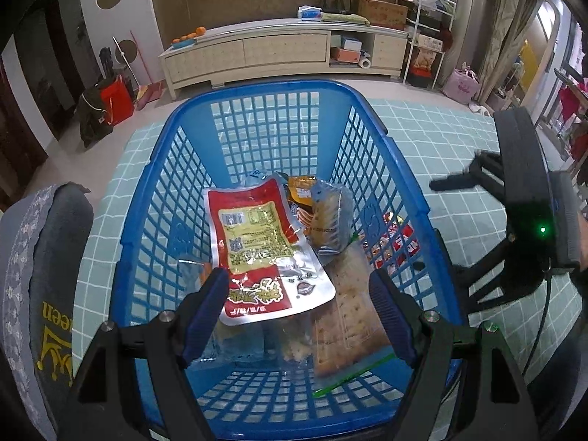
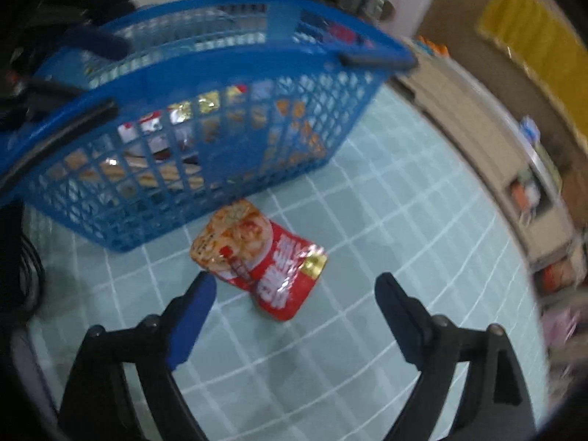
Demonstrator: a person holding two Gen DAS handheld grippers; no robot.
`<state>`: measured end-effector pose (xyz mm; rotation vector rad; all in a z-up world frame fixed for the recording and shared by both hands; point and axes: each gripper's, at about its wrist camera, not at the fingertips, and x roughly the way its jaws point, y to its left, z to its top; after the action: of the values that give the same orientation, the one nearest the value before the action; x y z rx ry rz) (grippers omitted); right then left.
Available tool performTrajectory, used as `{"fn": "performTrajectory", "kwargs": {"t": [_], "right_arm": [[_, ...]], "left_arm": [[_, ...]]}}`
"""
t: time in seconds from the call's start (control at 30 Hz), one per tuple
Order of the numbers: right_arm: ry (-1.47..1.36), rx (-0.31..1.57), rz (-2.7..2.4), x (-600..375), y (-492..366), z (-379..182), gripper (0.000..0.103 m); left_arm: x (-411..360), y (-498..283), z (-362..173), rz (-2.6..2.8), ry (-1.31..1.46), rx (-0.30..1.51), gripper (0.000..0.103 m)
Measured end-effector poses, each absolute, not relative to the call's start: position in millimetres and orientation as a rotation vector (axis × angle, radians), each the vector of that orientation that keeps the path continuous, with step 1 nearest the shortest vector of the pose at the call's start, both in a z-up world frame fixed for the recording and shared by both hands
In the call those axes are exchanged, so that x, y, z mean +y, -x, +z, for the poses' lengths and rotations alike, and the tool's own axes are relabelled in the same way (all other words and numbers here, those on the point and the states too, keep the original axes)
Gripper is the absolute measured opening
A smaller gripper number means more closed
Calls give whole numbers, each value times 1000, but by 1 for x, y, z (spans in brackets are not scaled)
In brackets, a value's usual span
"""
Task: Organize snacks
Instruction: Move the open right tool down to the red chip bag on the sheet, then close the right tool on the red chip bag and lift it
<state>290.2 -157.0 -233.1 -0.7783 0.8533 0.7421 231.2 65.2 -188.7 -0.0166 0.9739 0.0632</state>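
A blue mesh basket [image 1: 257, 90] stands on a teal checked cloth [image 1: 441, 139]. Inside it lie a red and silver packet [image 1: 257, 242], a clear cracker pack [image 1: 349, 316], a wrapped biscuit pack [image 1: 329, 217] and other snacks. My left gripper [image 1: 297, 294] hangs open over the basket, its pads touching nothing. The right wrist view is blurred. There a red snack packet [image 2: 264, 264] lies on the cloth beside the basket [image 2: 228, 11]. My right gripper [image 2: 296, 290] is open just short of that packet, holding nothing. Its body [image 1: 522, 202] also shows right of the basket.
A grey cloth with gold print [image 1: 47, 275] rises at the left by the basket. Beyond the cloth's far edge are a pale low cabinet [image 1: 286, 51], shelves with boxes [image 1: 426, 36] and bags on the floor [image 1: 106, 106].
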Motion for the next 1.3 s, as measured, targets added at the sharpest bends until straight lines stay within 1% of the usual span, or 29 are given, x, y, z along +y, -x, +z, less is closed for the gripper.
{"fn": "performTrajectory", "kwargs": {"t": [0.23,0.37,0.43,0.47,0.5,0.57,0.6,0.63,0.67,0.7,0.73,0.9,1.03,1.13,1.3], "right_arm": [[966,886,912,-129,-309,-261,91],[954,931,1044,-117,-324,-265,91],[919,974,1123,-118,-329,-268,82],[890,1005,1146,-119,-333,-269,80],[883,1002,1160,-120,-336,-269,76],[887,998,1189,-121,-333,-266,62],[897,996,1204,-120,-329,-265,50],[907,1002,1207,-118,-326,-263,43],[917,1007,1206,-117,-323,-262,38],[928,1011,1204,-116,-321,-261,30],[923,1019,1202,-116,-318,-261,27],[913,1009,1125,-121,-297,-263,21],[804,1028,1051,-134,-294,-253,16],[770,1020,981,-140,-288,-236,16],[790,953,899,-140,-262,-196,16]], "left_arm": [[72,-232,-191,110,32,973,77],[76,-233,-193,122,54,976,77],[77,-234,-195,128,69,979,77],[78,-234,-195,131,77,977,77],[78,-233,-194,131,85,971,77],[79,-233,-194,125,99,971,77],[78,-233,-194,120,100,972,77],[77,-234,-194,118,96,971,77],[76,-234,-194,121,90,967,77],[74,-234,-194,123,84,966,77],[73,-234,-194,124,82,962,77],[70,-227,-191,122,53,951,77],[68,-221,-185,129,29,934,77],[68,-216,-178,119,33,919,77],[65,-204,-161,110,11,878,77]]}}
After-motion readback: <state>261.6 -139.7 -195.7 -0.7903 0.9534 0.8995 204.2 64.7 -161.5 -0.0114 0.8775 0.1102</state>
